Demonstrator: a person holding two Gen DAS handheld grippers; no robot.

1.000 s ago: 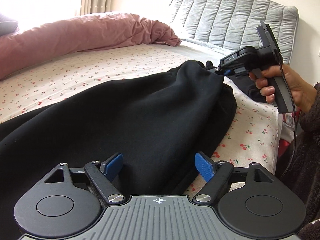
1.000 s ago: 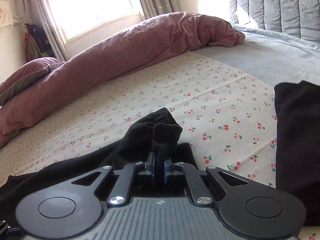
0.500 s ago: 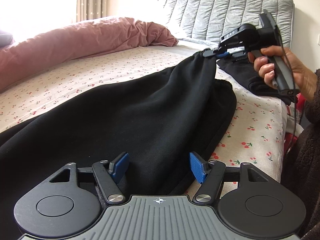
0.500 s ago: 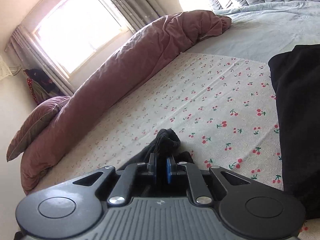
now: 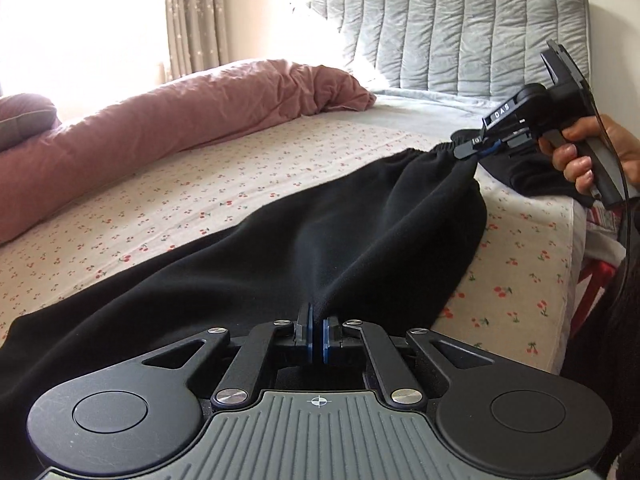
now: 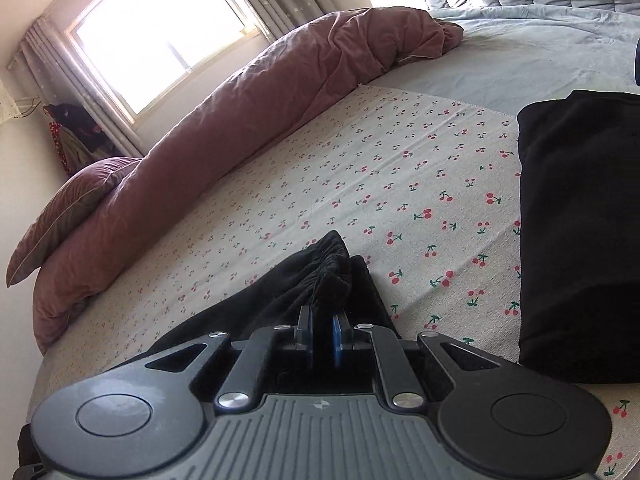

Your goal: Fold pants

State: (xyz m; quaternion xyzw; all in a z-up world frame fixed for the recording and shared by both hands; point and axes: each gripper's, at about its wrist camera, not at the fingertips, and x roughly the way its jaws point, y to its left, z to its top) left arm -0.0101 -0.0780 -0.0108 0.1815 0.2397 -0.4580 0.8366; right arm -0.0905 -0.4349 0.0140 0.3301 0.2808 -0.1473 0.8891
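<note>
Black pants point(image 5: 280, 256) lie stretched along the near edge of a cherry-print bed sheet point(image 5: 224, 184). My left gripper point(image 5: 318, 326) is shut on a pinch of the pants' fabric near their middle. My right gripper point(image 5: 476, 148) is shut on the gathered elastic waistband and holds it lifted off the bed at the right. In the right wrist view the right gripper point(image 6: 322, 328) clamps the bunched waistband point(image 6: 328, 264).
A folded black garment point(image 6: 576, 240) lies on the sheet to the right of the waistband. A rolled pink duvet point(image 5: 180, 120) runs along the far side. A grey quilted headboard point(image 5: 460, 32) stands at the back. The bed edge point(image 5: 572, 280) drops off at the right.
My left gripper has closed from open onto the pants' fabric. My right gripper has carried the waistband to the right and slightly lower, pulling the pants taut.
</note>
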